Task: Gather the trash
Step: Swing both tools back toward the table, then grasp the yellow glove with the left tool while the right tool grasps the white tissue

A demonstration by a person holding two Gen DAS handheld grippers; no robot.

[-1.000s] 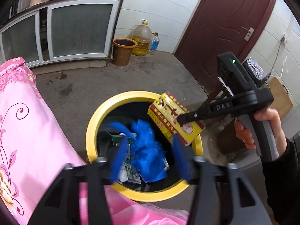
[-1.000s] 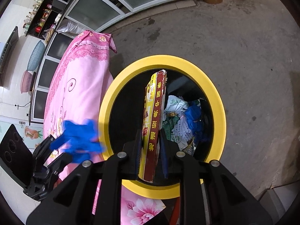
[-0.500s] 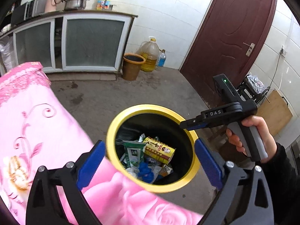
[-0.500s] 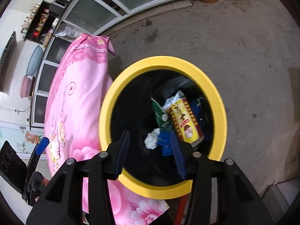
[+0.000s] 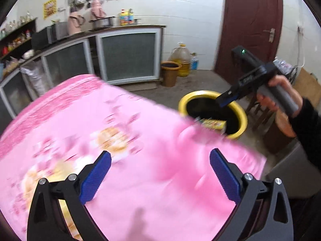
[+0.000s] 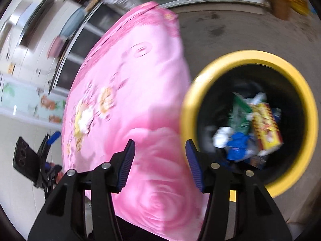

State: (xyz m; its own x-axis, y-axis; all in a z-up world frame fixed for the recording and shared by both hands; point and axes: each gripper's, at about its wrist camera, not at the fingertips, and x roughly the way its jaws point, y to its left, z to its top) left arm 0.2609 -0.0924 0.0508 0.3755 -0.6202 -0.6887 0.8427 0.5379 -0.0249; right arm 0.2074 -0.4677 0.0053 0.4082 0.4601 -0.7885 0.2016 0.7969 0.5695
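Note:
A yellow-rimmed black trash bin (image 5: 241,114) stands on the floor beside the pink flowered table (image 5: 120,140); it also shows in the right wrist view (image 6: 309,108). Inside lie a yellow and red box (image 6: 266,124), a blue glove (image 6: 237,144), a green packet (image 6: 240,112) and white paper. My left gripper (image 5: 159,172) is open and empty above the table. My right gripper (image 6: 160,160) is open and empty at the table's edge, beside the bin; it also shows in the left wrist view (image 5: 226,98) over the bin's rim.
Glass-fronted cabinets (image 5: 128,56) line the back wall. A brown bucket (image 5: 170,73) and oil jugs (image 5: 181,58) stand near a dark red door (image 5: 250,26). A wooden stool (image 5: 266,112) stands right of the bin. Both views are motion-blurred.
The blue glove and the yellow box dropped into the bin as both grippers opened. Both grippers then pulled back from the bin toward the pink table.

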